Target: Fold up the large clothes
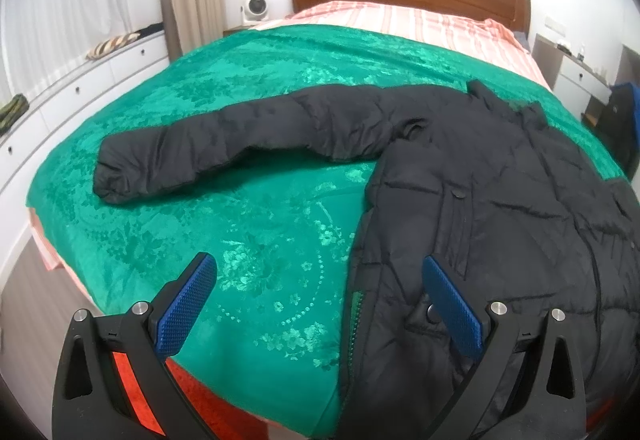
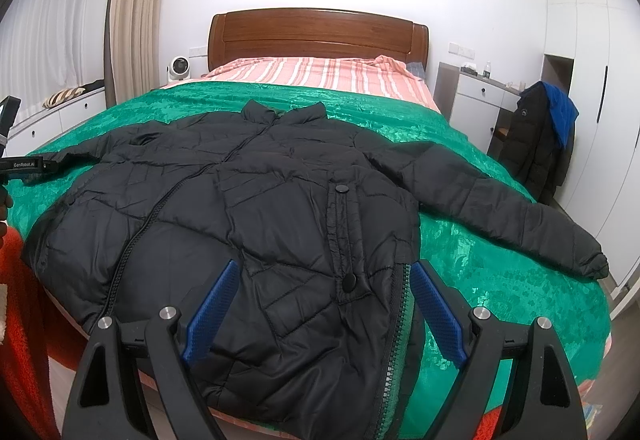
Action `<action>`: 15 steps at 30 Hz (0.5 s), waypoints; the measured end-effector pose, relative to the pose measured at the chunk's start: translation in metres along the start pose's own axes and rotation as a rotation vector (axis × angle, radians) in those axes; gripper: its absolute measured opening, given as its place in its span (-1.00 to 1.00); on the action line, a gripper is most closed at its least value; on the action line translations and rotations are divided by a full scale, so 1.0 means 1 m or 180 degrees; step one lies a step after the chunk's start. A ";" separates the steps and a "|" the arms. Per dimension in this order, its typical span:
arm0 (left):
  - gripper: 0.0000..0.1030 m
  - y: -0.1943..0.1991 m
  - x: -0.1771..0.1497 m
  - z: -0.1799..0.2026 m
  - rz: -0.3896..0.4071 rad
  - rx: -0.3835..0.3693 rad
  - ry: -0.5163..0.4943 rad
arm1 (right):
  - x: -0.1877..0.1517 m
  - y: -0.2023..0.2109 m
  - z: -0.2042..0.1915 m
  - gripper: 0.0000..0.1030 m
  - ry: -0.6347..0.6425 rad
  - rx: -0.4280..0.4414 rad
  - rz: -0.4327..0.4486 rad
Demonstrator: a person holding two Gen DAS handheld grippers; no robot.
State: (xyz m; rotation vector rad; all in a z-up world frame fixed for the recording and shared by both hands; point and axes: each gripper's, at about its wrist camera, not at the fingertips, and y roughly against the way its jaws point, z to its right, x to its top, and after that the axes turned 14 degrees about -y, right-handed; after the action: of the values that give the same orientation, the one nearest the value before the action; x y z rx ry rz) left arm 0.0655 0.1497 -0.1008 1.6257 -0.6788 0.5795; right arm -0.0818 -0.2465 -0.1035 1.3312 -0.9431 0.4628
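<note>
Faintly, "GenRobot.AI" on left tool [image 2: 22,164] beside jacket [image 2: 280,207].

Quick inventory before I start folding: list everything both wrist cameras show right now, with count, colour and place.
puffer jacket: one, black, spread front-up on the bed, both sleeves out sideways
blanket: one, green, under the jacket
striped sheet: one, pink and white, at the head end
headboard: one, brown wood, against the far wall
fan: one, white, left of the headboard
curtains: beige, left wall
hanging coats: black and blue, right of the bed
cushion: one, striped, on the left window bench
left gripper: black with blue pads, open, over the jacket's hem edge
right gripper: same colours, open, over the hem
</note>
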 end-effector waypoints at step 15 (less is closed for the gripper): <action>0.99 0.002 0.001 0.001 0.0046 -0.0011 0.0069 | 0.001 0.000 0.002 0.68 -0.0017 0.0004 -0.0026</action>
State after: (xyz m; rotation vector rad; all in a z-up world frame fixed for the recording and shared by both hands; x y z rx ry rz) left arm 0.0645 0.1486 -0.0987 1.6103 -0.6758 0.6054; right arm -0.0820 -0.2486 -0.1030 1.3376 -0.9417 0.4540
